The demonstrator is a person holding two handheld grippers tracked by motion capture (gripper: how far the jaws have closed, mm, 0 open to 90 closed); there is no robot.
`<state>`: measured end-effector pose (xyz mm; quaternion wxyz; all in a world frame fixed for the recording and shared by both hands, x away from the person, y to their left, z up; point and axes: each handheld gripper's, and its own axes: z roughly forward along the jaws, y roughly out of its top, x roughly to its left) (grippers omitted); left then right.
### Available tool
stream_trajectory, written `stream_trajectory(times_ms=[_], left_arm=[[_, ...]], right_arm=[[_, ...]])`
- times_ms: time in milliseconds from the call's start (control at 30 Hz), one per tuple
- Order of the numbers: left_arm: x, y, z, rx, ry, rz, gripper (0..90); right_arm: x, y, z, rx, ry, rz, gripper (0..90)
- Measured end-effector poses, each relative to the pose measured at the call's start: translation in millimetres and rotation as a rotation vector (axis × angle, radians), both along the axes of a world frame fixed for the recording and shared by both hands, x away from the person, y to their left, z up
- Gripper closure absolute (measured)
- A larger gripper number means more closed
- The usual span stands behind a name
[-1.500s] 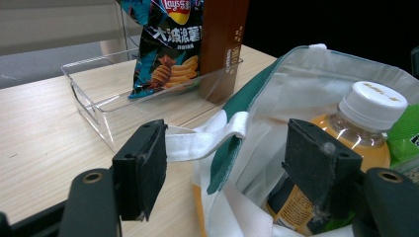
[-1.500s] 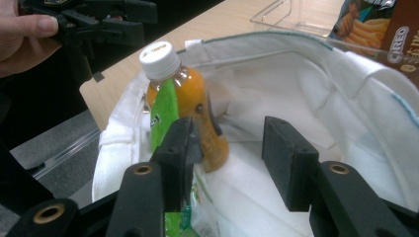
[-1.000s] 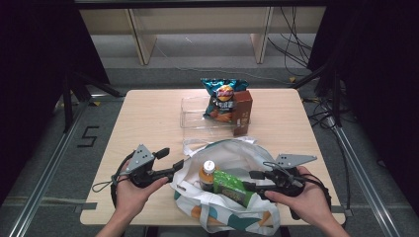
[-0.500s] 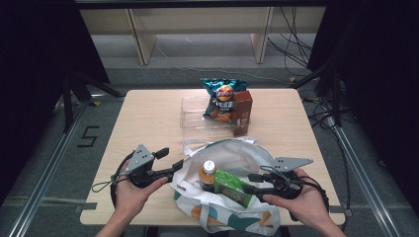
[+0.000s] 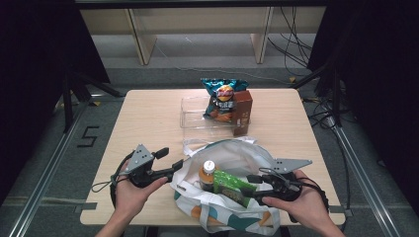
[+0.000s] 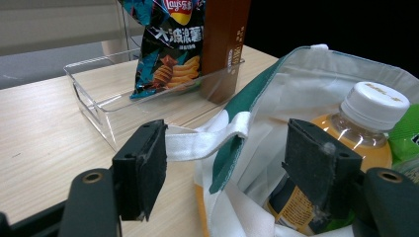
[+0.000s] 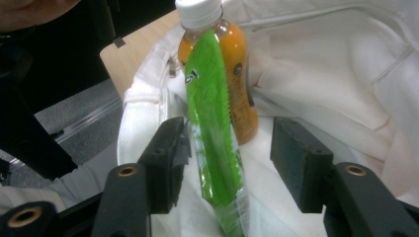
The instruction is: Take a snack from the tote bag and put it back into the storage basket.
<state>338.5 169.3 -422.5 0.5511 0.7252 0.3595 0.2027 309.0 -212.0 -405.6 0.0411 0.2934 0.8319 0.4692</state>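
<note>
Green crinkly plastic snack packet standing between spread right claw pads, just opening, untouched, inside white cloth tote bag, left claw spread astride bag's rim.

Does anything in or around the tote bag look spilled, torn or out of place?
Nothing stands out. The tote bag sits open with an orange drink bottle upright and capped beside a green packet; the chips bag and brown carton stand in the clear tray.

Your high view looks forward and down over the whole table. Your left gripper view sits low and close at the white bag, facing the clear tray. Your right gripper view peers closely into that bag; all three share the orange bottle.
</note>
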Motion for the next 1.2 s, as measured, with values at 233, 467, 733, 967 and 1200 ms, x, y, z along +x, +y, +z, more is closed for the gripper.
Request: stream_trajectory(times_ms=[233, 467, 733, 967, 1200], left_arm=[[-0.2, 0.2, 0.1, 0.003, 0.002, 0.002, 32.2], [0.0, 0.3, -0.2, 0.001, 0.001, 0.002, 32.2], [0.0, 0.4, -0.6, 0.001, 0.003, 0.002, 32.3], [0.2, 0.6, -0.3, 0.003, 0.001, 0.002, 32.3], [0.4, 1.3, -0.1, 0.001, 0.0, 0.002, 32.3]], right_arm=[[2.0, -2.0, -7.9, -0.048, 0.012, 0.006, 51.2], [-0.5, -1.7, -9.5, -0.104, -0.018, 0.0, 71.2], [-1.1, -3.8, -7.5, -0.164, -0.098, -0.01, 78.9], [-1.7, -5.3, -0.7, -0.152, -0.142, -0.042, 84.3], [-1.0, -6.3, 2.9, -0.145, -0.153, -0.037, 86.3]])
